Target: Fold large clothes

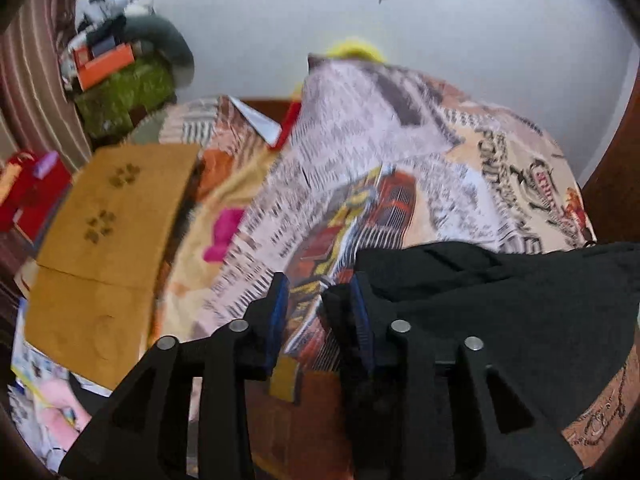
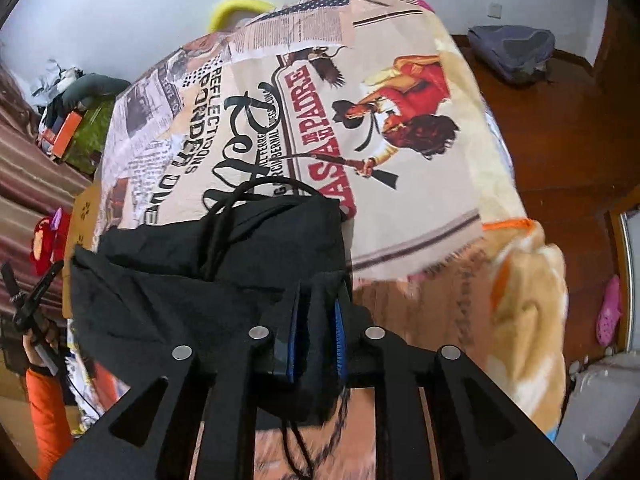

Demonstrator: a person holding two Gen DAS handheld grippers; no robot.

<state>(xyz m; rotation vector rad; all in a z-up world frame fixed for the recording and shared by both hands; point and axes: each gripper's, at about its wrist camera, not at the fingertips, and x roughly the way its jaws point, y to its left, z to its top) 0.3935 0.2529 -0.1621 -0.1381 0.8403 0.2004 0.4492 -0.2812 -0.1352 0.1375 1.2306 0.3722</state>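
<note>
The black garment (image 2: 208, 280) lay bunched on the near part of a bed covered by a printed blanket (image 2: 400, 152), with a black drawstring (image 2: 228, 220) looping out of its folds toward the far side. In the right wrist view, the right gripper (image 2: 314, 336) was clenched on a fold of the garment at its near right corner, the dark cloth pinched between the blue pads (image 2: 339, 332). In the left wrist view, the left gripper (image 1: 320, 312) stood released, its jaws apart over the blanket; its right finger lay just beside the garment's left edge (image 1: 500, 312), and whether it touched the cloth cannot be told. A brown cardboard box (image 1: 108, 232) with paw prints lay to the left of the bed, near red items (image 1: 32, 196). A yellow object (image 2: 236, 10) showed beyond the far edge of the bed, against a pale wall. A pink shoe (image 2: 610, 314) lay on the wooden floor (image 2: 560, 152) at right.
</note>
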